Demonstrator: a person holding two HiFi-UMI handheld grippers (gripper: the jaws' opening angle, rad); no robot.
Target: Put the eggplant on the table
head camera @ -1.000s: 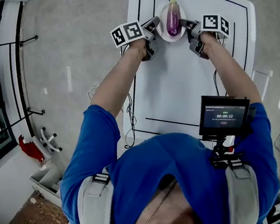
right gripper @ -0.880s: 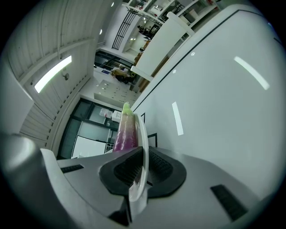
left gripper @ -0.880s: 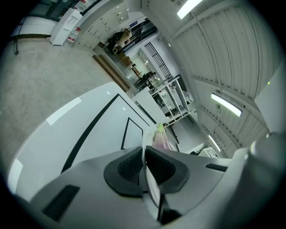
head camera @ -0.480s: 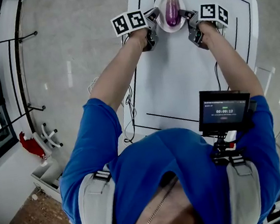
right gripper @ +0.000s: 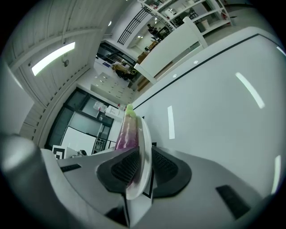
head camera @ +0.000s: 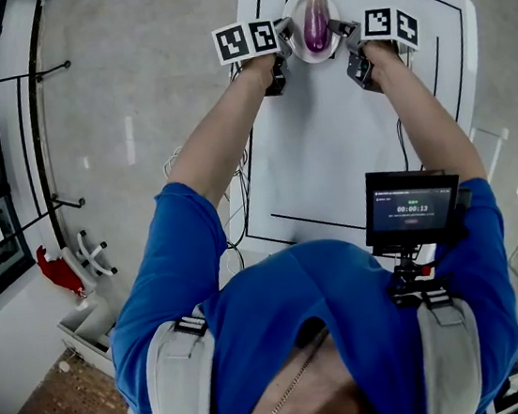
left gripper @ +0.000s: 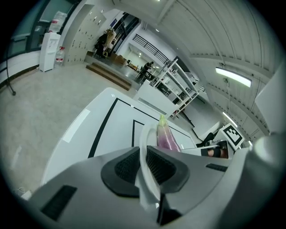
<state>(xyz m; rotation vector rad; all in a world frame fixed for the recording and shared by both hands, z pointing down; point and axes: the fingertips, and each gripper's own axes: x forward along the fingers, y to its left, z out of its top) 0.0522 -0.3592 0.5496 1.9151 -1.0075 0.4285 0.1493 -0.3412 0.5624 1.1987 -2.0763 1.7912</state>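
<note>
A purple eggplant (head camera: 314,20) with a green stem lies on a small white plate (head camera: 300,47) above the far part of the white table (head camera: 336,144). My left gripper (head camera: 284,30) is shut on the plate's left rim, and my right gripper (head camera: 339,29) is shut on its right rim. In the left gripper view the plate rim (left gripper: 144,143) runs edge-on between the pads of the left gripper (left gripper: 144,164), with the eggplant (left gripper: 166,137) beyond. In the right gripper view the right gripper (right gripper: 142,167) clamps the plate rim (right gripper: 145,138), and the eggplant (right gripper: 126,130) lies on the plate's left side.
Black rectangle lines (head camera: 284,215) are drawn on the table. Grey floor (head camera: 131,95) lies to its left, with cables (head camera: 240,204) along the table edge. A small monitor (head camera: 413,208) hangs at the person's chest. Shelving (left gripper: 172,78) stands far behind.
Both grippers have carried the plate with the eggplant a little farther away over the table, still gripping its two rims.
</note>
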